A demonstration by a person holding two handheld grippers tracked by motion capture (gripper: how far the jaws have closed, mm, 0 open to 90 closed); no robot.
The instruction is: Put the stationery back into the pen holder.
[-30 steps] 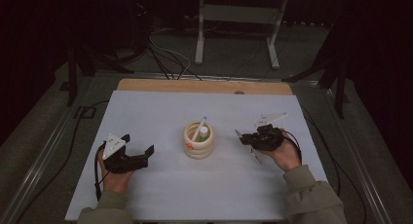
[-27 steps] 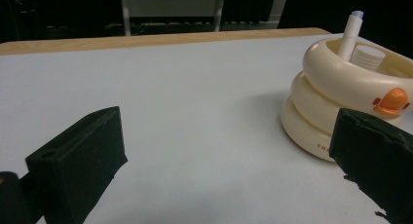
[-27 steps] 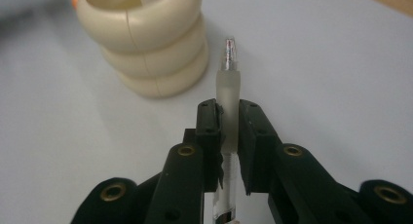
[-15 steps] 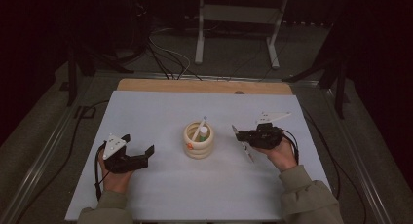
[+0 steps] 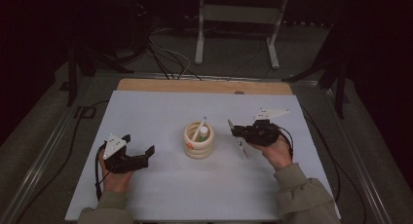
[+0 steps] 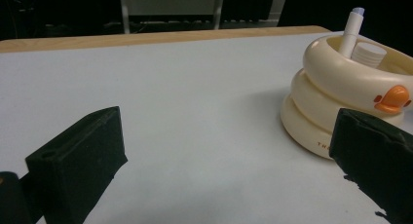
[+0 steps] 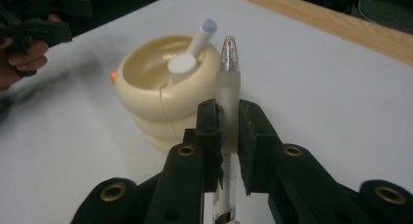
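The high view shows what has shifted over the last second: the right gripper [image 5: 237,131], at right of centre in the frame, has edged leftward toward the cream ringed holder [image 5: 198,140] in the middle of the white table top [image 5: 146,112], while the left gripper [image 5: 139,153] at lower left has kept its place. In the right gripper view the jaws are clamped on a frosted clear pen [image 7: 227,95] that stands up between them, its tip pointing toward the top of the frame, with the holder [image 7: 165,87] just behind and to the left of it. The pen is thus near the holder but not yet over its opening, so I judge the work to be a drop of the pen into the cup, with the carry almost done and the lift over the rim and the release still to come. The holder already has a white marker with a pale blue cap [image 6: 351,31] leaning inside it and a small white ribbed cap [image 6: 368,52] beside that; an orange duck bill [image 6: 392,98] sticks out of its side. The left gripper's jaws stand wide apart with nothing between them. The table top is plain white, edged at the far side by a wooden strip [image 5: 204,86]; beyond it the room is dark, with cables on the floor and a pale metal stand [image 5: 238,19] at upper centre
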